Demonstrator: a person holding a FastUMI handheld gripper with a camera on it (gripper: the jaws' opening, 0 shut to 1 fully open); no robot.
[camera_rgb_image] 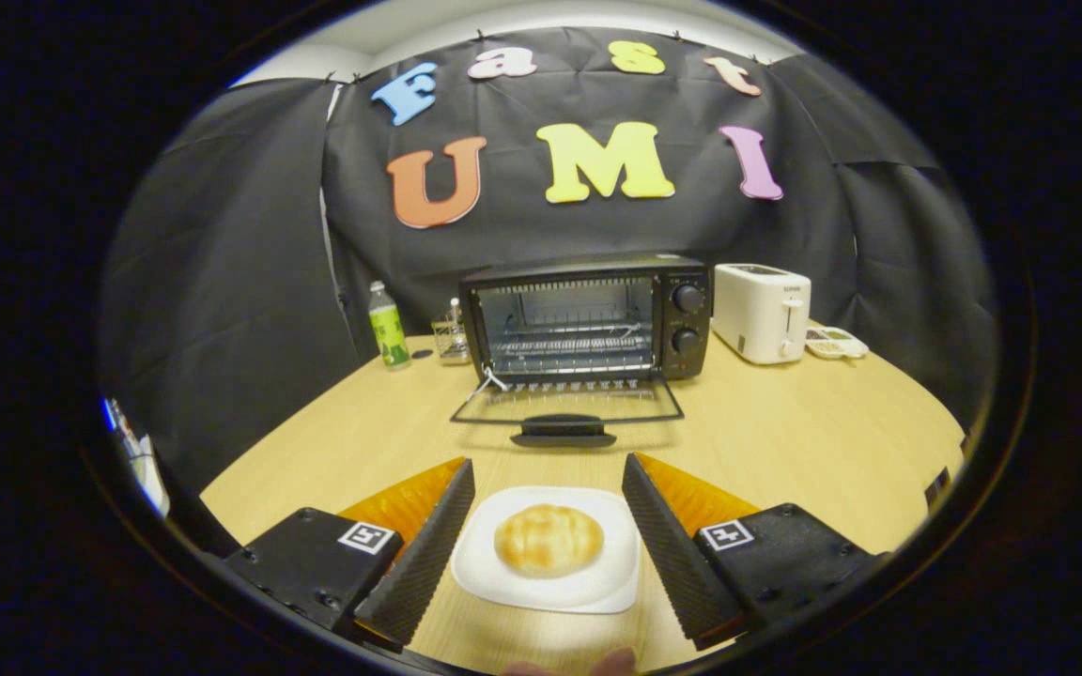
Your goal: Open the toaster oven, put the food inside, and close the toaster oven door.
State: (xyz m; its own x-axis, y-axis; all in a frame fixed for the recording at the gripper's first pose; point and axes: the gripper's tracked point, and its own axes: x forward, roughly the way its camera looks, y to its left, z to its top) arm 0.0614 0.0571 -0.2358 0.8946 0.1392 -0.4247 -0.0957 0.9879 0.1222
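Note:
A black toaster oven [588, 314] stands at the far side of the wooden table [785, 441], its glass door [567, 404] folded down flat toward me, the wire rack inside showing. A golden bread roll [548, 539] lies on a white square plate [503, 577] on the table. My gripper [548, 474] is open, one finger on either side of the plate, with small gaps between the fingers and the plate's edges. The door's handle lies just beyond the fingertips.
A white toaster [763, 312] stands right of the oven, with a small white device [837, 343] beside it. A green-labelled bottle [389, 326] and a small clear holder [452, 338] stand left of the oven. Fingertips of a hand [569, 665] show at the near edge.

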